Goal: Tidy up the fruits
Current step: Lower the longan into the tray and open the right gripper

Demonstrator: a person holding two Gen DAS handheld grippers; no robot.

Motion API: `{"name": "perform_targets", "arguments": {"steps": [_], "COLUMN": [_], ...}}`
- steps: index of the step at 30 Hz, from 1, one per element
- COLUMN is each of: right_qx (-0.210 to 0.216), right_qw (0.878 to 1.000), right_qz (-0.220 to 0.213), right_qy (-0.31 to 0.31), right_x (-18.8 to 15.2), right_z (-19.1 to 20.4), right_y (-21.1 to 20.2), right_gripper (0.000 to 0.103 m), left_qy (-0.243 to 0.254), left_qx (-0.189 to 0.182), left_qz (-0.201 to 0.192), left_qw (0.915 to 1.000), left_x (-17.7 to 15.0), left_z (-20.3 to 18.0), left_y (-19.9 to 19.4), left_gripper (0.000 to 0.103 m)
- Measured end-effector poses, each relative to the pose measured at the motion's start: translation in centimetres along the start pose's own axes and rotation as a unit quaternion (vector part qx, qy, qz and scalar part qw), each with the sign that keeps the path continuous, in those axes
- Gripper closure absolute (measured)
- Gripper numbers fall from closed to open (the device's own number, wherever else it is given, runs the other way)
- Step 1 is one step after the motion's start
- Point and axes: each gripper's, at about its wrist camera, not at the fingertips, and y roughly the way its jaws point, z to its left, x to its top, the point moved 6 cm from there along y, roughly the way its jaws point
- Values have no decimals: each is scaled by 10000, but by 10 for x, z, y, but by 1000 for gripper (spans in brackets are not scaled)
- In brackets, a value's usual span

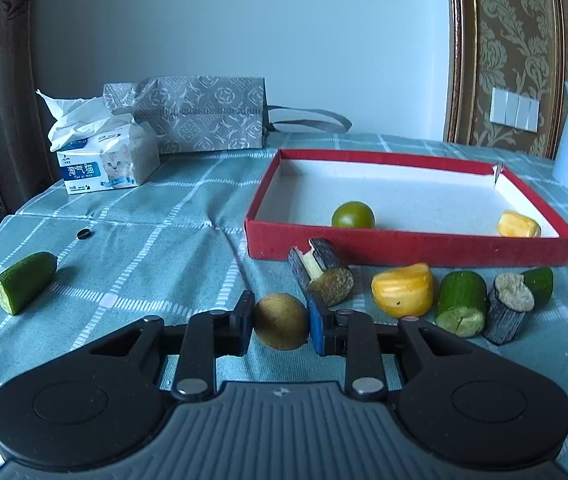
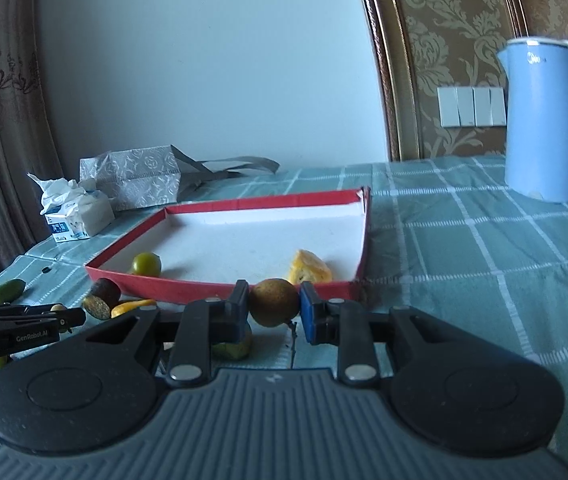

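Over checked tablecloth (image 1: 143,248), 2 grippers (image 1: 279,320) (image 2: 273,304) clamp brown fruits (image 1: 281,321) (image 2: 273,302).

Left gripper (image 1: 280,321): held low and level, jaws clamped on a small brown fruit (image 1: 281,321) | Right gripper (image 2: 274,303): raised slightly, level, jaws pinching another round brown fruit (image 2: 274,302)

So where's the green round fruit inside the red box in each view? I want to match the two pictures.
Left wrist view: the green round fruit sits in the red box, against its near wall, left of centre, above the left tongs.
Right wrist view: it lies in the box's near left corner, left of the right tongs.
Shared landmark: the yellow fruit piece in the box.
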Motion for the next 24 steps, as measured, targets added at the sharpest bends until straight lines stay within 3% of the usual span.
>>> {"name": "perform_targets", "arguments": {"steps": [9, 24], "right_qx": [-48, -221], "right_qw": [9999, 9987], "right_qz": [45, 3], "right_qy": [-111, -466], "right_x": [9, 54], "right_z": [13, 47], "right_y": [9, 58], "right_gripper": [77, 77], "left_qy": [-85, -205], "left_qx": [-94, -101], "left_qz": [-112, -140], "left_qw": [9999, 9996], "left_x": [1, 2], "left_z": [1, 5], "left_y": [-3, -4], "left_gripper": [76, 76]}}
